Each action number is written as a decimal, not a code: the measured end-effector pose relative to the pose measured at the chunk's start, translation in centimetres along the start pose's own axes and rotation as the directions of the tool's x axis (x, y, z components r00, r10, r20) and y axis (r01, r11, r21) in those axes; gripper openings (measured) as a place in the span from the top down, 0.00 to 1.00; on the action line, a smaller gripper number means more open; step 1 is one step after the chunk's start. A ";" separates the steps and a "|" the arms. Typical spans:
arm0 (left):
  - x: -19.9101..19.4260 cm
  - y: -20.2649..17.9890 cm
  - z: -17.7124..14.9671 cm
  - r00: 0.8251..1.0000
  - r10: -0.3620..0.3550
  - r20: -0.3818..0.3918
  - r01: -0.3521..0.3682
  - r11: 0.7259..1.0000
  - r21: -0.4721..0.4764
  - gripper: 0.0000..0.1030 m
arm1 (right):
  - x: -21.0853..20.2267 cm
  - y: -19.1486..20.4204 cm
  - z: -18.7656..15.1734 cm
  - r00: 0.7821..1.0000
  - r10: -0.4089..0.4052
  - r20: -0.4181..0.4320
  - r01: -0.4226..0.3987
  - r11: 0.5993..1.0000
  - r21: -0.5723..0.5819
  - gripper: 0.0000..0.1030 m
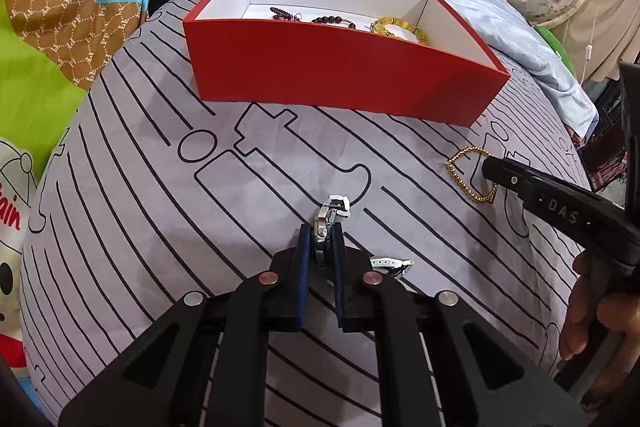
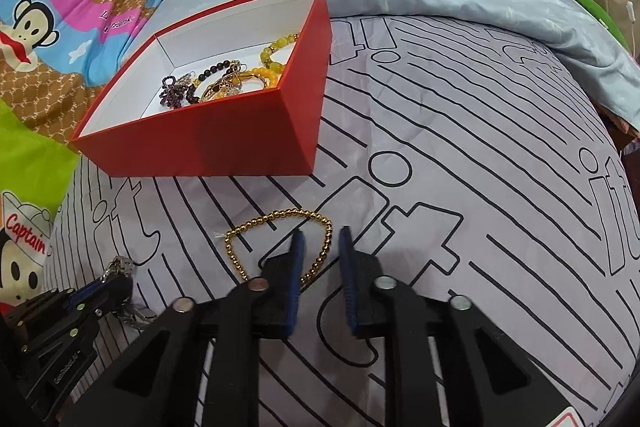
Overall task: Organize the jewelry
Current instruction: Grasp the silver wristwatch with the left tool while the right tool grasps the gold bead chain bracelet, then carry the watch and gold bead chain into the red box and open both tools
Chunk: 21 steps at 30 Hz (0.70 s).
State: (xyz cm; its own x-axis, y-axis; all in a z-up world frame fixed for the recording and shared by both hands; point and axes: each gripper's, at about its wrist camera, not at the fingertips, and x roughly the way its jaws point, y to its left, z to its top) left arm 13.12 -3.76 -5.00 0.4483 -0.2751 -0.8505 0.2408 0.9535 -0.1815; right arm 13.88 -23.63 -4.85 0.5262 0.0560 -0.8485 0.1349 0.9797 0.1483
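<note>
Grey bedsheet [image 1: 168, 187] with black line print, red box [image 1: 336, 83] in the upper middle of the left wrist view already holding beaded bracelets [image 2: 224, 83]. Left gripper [image 1: 322, 239] at bottom centre is pinched tight on a silver watch [image 1: 334, 213]. Right gripper [image 2: 322, 239] has a visible gap between its blue pads, one bead strand of the gold bracelet [image 2: 280, 239] lying between them, not squeezed as far as I can see.

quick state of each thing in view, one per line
left gripper: shut on silver watch
silver watch: clamped, on the bedsheet
right gripper: open, astride gold bead bracelet
gold bead bracelet: loose on the bedsheet
red box: open, holds beaded jewelry
</note>
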 end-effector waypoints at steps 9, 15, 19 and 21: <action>-0.7 0.2 -0.6 1.000 -0.023 -0.007 0.023 1.000 -0.002 0.92 | -1.3 -0.2 -0.9 0.999 0.038 0.005 -0.039 0.999 0.027 0.97; -1.8 0.1 -0.7 0.999 -0.039 -0.001 0.039 0.999 -0.003 0.92 | -3.5 0.4 -1.5 0.997 0.069 0.035 -0.070 0.997 0.023 0.97; -3.0 -0.1 -0.4 0.999 -0.046 0.018 0.046 0.999 0.002 0.92 | -5.3 1.0 -1.6 0.994 0.095 0.062 -0.096 0.995 0.010 0.97; -3.8 -0.2 -0.2 0.998 -0.049 0.029 0.048 0.999 0.007 0.92 | -6.1 1.3 -1.4 0.991 0.107 0.079 -0.108 0.994 0.004 0.97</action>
State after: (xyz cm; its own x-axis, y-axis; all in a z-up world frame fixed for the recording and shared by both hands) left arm 11.19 -2.88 -1.89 0.4612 -0.3246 -0.8258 0.2680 0.9382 -0.2191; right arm 9.62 -22.41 -0.19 0.6021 0.1454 -0.7851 0.0810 0.9671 0.2412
